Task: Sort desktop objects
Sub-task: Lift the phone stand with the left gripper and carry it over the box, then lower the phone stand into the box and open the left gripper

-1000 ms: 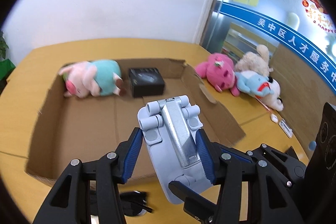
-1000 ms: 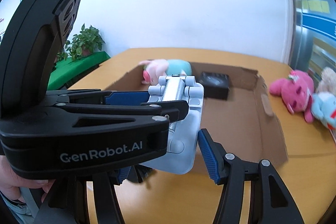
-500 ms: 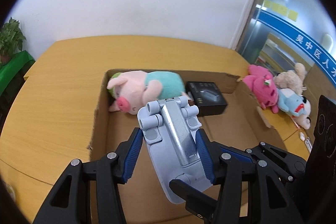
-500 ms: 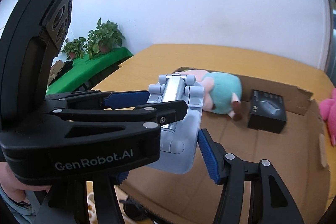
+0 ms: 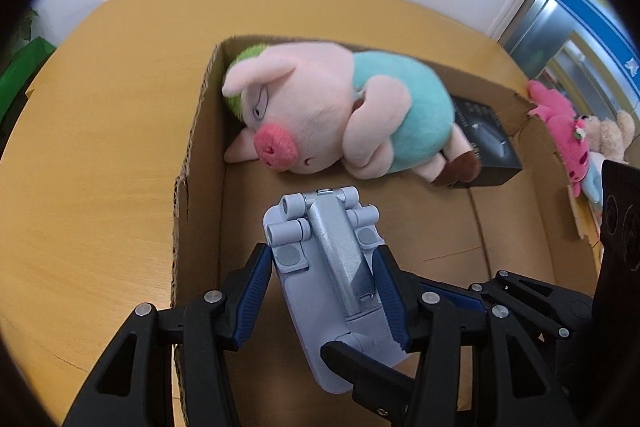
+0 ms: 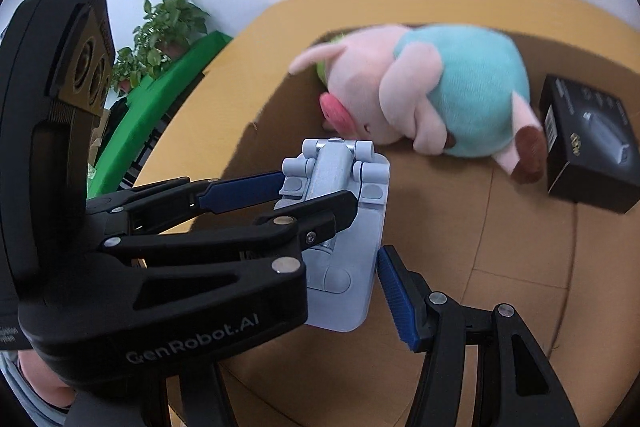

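Both the left gripper (image 5: 324, 287) and right gripper (image 6: 340, 227) clamp the pale-blue folding phone stand (image 5: 332, 275) above the brown cardboard box (image 5: 196, 131); next, lower and release beside the pink plush pig (image 5: 340, 115).

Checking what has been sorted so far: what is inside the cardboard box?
Inside the cardboard box lie a plush pig and a black carton. The held grey stand covers part of the floor.

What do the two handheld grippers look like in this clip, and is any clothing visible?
Both the left gripper and right gripper are black plastic linkages with silver rivets and ribbed blue pads. The left body reads "GenRobot.AI" in grey. A grey sleeve shows at the bottom corner.
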`<act>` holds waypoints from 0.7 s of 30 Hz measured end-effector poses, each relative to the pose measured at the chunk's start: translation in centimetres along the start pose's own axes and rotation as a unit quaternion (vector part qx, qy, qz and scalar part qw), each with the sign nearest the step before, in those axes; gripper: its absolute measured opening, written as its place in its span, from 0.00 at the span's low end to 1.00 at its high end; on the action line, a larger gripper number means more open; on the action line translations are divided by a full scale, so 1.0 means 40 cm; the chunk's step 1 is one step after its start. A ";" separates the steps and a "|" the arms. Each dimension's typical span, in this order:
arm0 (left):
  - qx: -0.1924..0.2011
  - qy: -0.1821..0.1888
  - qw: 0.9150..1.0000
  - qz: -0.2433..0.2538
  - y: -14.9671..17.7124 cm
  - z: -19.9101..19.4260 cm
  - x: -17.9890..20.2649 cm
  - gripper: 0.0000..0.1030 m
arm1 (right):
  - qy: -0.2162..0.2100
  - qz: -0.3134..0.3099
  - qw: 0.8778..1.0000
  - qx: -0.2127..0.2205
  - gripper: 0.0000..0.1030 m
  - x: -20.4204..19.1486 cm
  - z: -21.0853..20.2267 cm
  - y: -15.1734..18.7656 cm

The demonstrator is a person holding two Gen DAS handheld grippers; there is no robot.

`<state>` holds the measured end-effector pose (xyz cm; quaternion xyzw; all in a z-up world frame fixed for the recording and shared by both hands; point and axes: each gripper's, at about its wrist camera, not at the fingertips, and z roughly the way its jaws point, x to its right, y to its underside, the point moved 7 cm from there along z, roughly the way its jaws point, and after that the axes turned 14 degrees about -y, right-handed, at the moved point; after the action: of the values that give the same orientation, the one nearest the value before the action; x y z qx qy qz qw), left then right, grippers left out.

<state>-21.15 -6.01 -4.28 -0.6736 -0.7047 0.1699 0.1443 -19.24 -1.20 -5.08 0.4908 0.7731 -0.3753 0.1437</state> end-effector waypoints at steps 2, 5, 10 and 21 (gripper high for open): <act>-0.008 -0.022 1.000 0.013 0.000 0.014 -0.002 0.48 | -0.006 0.020 1.000 -0.016 0.55 0.015 0.022 -0.001; -0.016 -0.042 0.999 0.020 -0.004 0.023 -0.011 0.45 | -0.021 0.047 0.998 -0.038 0.55 0.031 0.055 0.002; -0.028 -0.064 0.997 0.039 -0.006 0.033 -0.017 0.45 | -0.036 0.077 0.995 -0.055 0.55 0.049 0.087 0.005; 0.035 -0.079 0.996 0.016 0.015 -0.058 -0.081 0.45 | -0.005 0.047 0.998 -0.033 0.71 0.052 0.021 0.016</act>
<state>-19.43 -9.10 -2.36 -0.6638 -0.6967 0.2492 0.1090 -19.80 -0.29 -7.14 0.5201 0.7602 -0.3450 0.1808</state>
